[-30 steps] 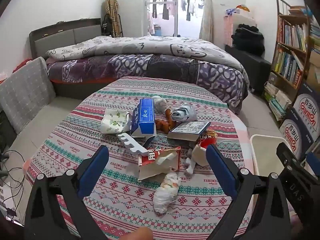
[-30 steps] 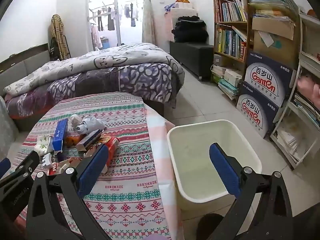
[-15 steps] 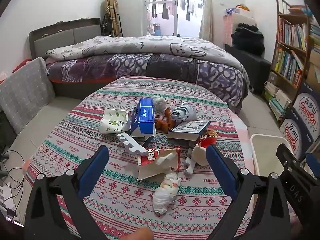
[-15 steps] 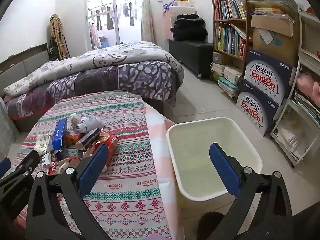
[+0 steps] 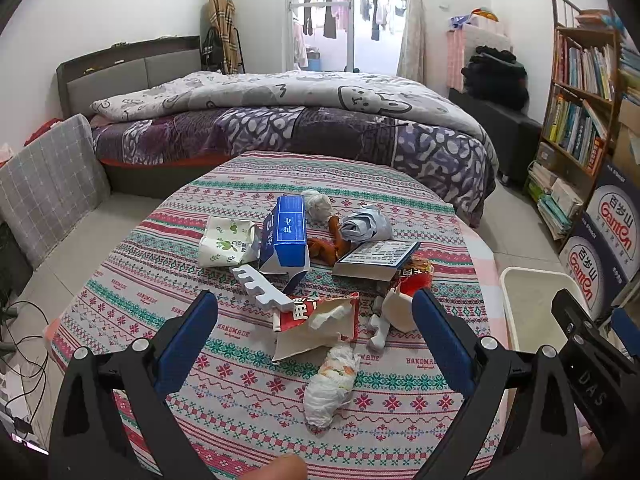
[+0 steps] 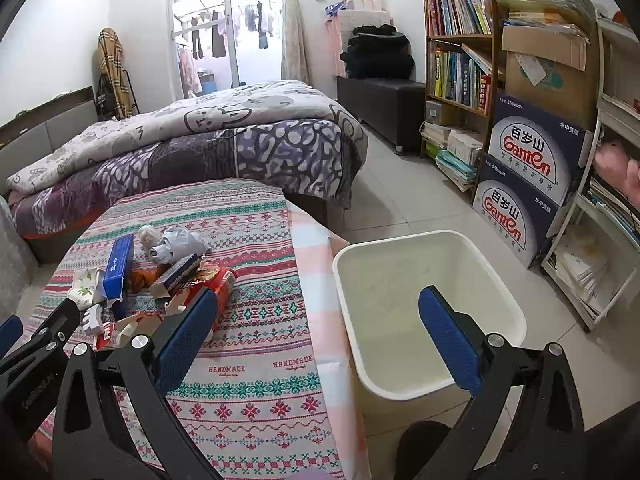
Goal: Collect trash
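Observation:
Trash lies in a heap on the round patterned table (image 5: 240, 392): a blue carton (image 5: 286, 236), a crumpled white wad (image 5: 332, 380), a torn red wrapper (image 5: 320, 316), a floral paper cup (image 5: 226, 240), a grey crumpled bag (image 5: 366, 224), a flat printed box (image 5: 378, 258). My left gripper (image 5: 314, 340) is open and empty, hovering over the near side of the heap. My right gripper (image 6: 316, 332) is open and empty, between the table edge and the cream bin (image 6: 428, 308). The bin looks empty inside.
A bed (image 5: 280, 120) stands behind the table. Bookshelves (image 6: 460, 40) and Ganten boxes (image 6: 528, 160) line the right wall. The bin (image 5: 536, 308) sits on the tiled floor right of the table. Cables (image 5: 20, 340) lie at the left.
The right gripper has drifted slightly; the view shifts a little toward the bin. The left gripper and the trash have not moved.

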`<state>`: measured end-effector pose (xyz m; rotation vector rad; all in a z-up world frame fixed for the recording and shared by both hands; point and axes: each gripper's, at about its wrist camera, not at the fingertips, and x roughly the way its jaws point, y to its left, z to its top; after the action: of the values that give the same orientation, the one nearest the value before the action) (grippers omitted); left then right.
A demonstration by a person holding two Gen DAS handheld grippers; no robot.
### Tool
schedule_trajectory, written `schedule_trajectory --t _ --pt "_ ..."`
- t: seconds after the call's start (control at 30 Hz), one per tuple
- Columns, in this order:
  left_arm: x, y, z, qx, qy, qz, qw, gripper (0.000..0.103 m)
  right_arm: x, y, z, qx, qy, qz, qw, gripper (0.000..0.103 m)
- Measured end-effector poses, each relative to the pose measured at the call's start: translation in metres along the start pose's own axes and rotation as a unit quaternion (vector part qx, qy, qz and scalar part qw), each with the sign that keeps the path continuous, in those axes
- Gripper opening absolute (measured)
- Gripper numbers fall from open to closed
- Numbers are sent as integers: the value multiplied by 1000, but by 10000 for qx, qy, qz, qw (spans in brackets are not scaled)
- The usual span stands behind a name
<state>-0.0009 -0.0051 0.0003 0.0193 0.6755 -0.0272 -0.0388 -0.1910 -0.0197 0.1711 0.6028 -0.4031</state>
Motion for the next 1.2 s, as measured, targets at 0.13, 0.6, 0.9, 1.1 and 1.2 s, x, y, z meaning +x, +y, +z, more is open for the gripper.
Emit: schedule_trajectory --t 0.13,0.6,0.9,1.1,1.2 --pt "0 0 0 1 -2 -2 10000 95 0 -2 0 21 19 4 10000 96" --pt "6 -15 -4 87 5 -78 9999 95 4 -14 -2 154 134 -105 9997 96" --pt "9 -29 -6 196 45 -161 9997 95 6 -29 -1 288 187 -205 9992 96" --pt "11 -36 -6 253 73 -195 9995 95 7 -37 -2 350 208 -247 9989 96" --pt "11 -40 -7 284 80 -214 9993 95 7 -41 -2 374 219 -267 9987 96"
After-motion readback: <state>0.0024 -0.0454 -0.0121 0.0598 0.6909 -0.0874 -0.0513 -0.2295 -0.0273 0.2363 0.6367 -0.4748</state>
